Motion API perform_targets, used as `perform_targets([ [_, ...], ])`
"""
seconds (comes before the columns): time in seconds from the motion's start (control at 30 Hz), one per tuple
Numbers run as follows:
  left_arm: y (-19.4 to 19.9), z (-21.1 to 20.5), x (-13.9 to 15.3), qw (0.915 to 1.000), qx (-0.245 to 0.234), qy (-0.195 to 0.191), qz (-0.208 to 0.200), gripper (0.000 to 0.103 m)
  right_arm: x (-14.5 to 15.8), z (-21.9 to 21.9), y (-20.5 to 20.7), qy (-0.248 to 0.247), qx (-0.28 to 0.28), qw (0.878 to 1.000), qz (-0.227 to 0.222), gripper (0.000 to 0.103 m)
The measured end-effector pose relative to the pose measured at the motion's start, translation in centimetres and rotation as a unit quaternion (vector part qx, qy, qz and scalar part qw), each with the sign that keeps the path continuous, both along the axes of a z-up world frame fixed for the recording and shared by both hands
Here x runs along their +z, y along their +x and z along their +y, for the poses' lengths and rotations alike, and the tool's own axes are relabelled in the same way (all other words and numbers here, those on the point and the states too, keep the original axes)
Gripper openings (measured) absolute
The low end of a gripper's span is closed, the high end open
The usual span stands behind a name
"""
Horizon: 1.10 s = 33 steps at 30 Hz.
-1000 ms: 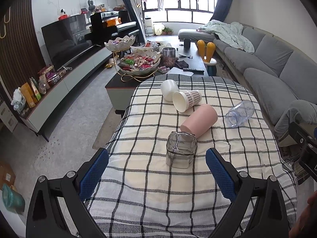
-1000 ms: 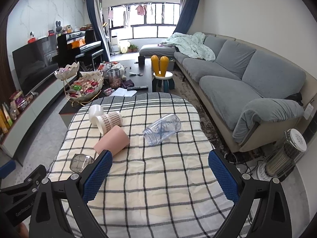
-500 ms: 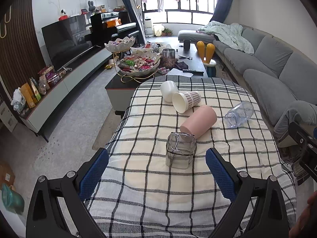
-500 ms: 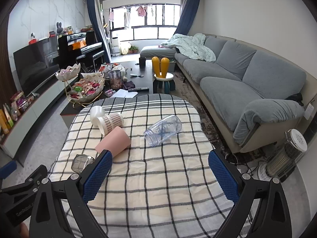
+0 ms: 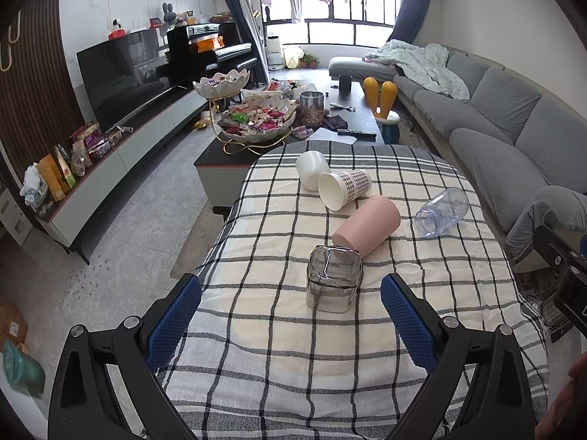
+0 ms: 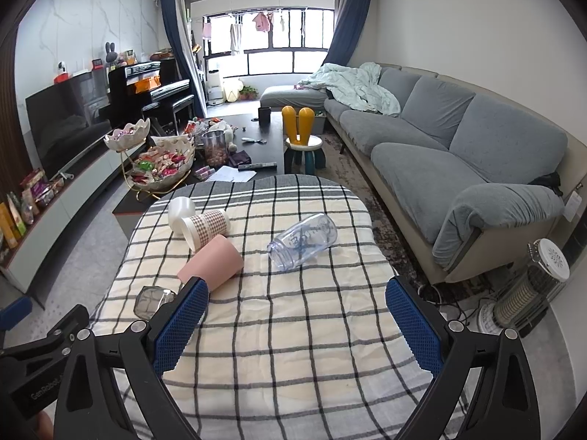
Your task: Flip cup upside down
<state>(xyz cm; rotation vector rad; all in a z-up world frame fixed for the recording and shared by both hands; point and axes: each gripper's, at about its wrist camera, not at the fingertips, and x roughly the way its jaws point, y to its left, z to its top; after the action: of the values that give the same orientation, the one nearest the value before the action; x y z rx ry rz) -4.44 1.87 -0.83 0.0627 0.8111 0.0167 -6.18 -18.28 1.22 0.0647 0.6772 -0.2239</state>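
Several cups lie on their sides on a checked tablecloth (image 5: pixel 279 330): a smoky square glass cup (image 5: pixel 333 279), a pink cup (image 5: pixel 367 226), a patterned paper cup (image 5: pixel 343 189), a white cup (image 5: pixel 311 168) and a clear plastic cup (image 5: pixel 442 212). My left gripper (image 5: pixel 290 322) is open and empty, just short of the glass cup. My right gripper (image 6: pixel 297 326) is open and empty, short of the clear plastic cup (image 6: pixel 302 241). In the right wrist view the pink cup (image 6: pixel 211 263), the paper cup (image 6: pixel 205 224) and the glass cup (image 6: pixel 152 300) lie to the left.
A dark coffee table (image 5: pixel 234 154) with a snack bowl (image 5: pixel 256 123) stands beyond the table's far edge. A grey sofa (image 6: pixel 458 154) runs along the right. A heater (image 6: pixel 532 286) stands on the floor at the right. The left gripper's body (image 6: pixel 40 363) shows at the lower left.
Both grippers have shifted only slightly; the right wrist view has moved a little forward toward the cups. The cups have not moved.
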Motion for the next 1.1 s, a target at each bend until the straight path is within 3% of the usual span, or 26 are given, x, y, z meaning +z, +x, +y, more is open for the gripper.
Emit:
perform_targets([
  [1.1,-0.2,-0.5,1.7,0.9996,-0.007,-0.005,-0.029,0.100,-0.1,0.1,0.0,0.001,0.000,1.000,-0.002,0.098],
])
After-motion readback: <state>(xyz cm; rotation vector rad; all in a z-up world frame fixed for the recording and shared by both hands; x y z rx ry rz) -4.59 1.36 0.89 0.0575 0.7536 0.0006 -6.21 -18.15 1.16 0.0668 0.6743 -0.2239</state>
